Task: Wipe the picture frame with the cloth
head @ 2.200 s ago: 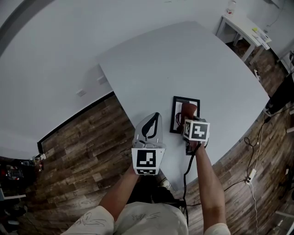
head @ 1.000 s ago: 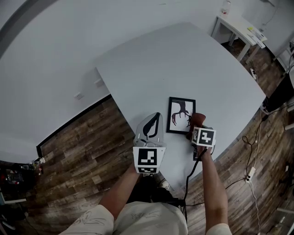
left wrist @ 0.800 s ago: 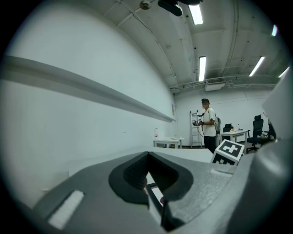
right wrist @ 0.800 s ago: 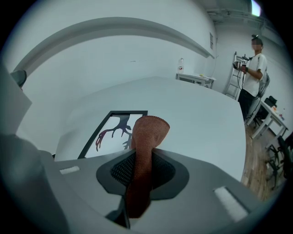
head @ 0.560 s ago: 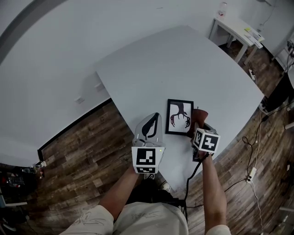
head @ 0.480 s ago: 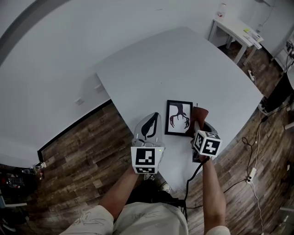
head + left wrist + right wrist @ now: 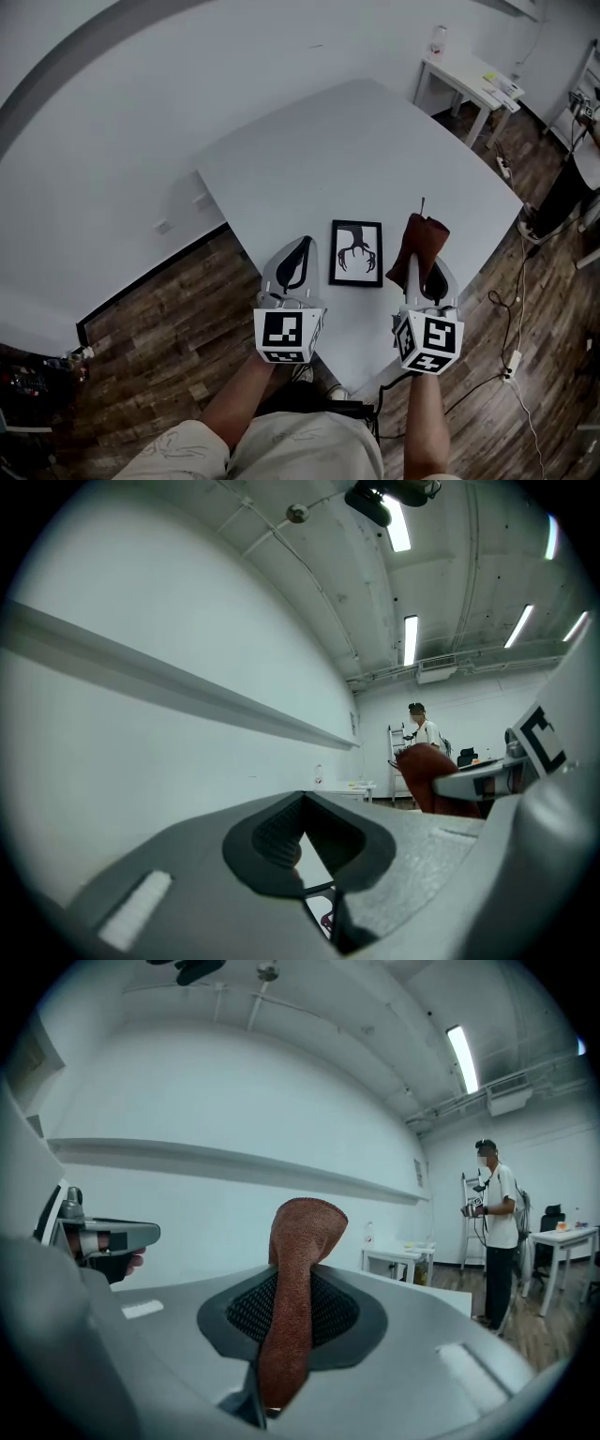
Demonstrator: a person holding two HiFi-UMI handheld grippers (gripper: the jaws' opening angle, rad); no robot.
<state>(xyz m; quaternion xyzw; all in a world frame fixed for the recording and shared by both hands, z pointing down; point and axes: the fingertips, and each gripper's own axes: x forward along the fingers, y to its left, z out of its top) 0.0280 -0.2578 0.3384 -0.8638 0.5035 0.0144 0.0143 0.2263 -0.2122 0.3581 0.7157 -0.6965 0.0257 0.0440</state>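
Right gripper (image 7: 429,272) is clamped on the cloth (image 7: 420,246), a rust-brown strip with a nubby, towel-like nap. It is pinched low between my ribbed dark pads, with the folded end standing up past the jaws. My left gripper (image 7: 298,251) has its jaws pressed together at the tips with nothing between them, hovering just left of the picture frame (image 7: 356,253). The frame lies flat on the white table (image 7: 375,141) between my two grippers, near the front edge. It is a thin black rectangular border around a white print with a dark branching figure, and the face looks smooth and hard. The cloth is off to the frame's right and, by my reading, clear of the surface, so I'd say the wiping contact isn't made at this instant. To do it well I want the loose folded end laid down onto the frame, not the hard jaw tips. Then light, even strokes along the long side, covering the border as well as the middle. The frame looks light enough to skate on that slick tabletop, so my left could steady a corner.
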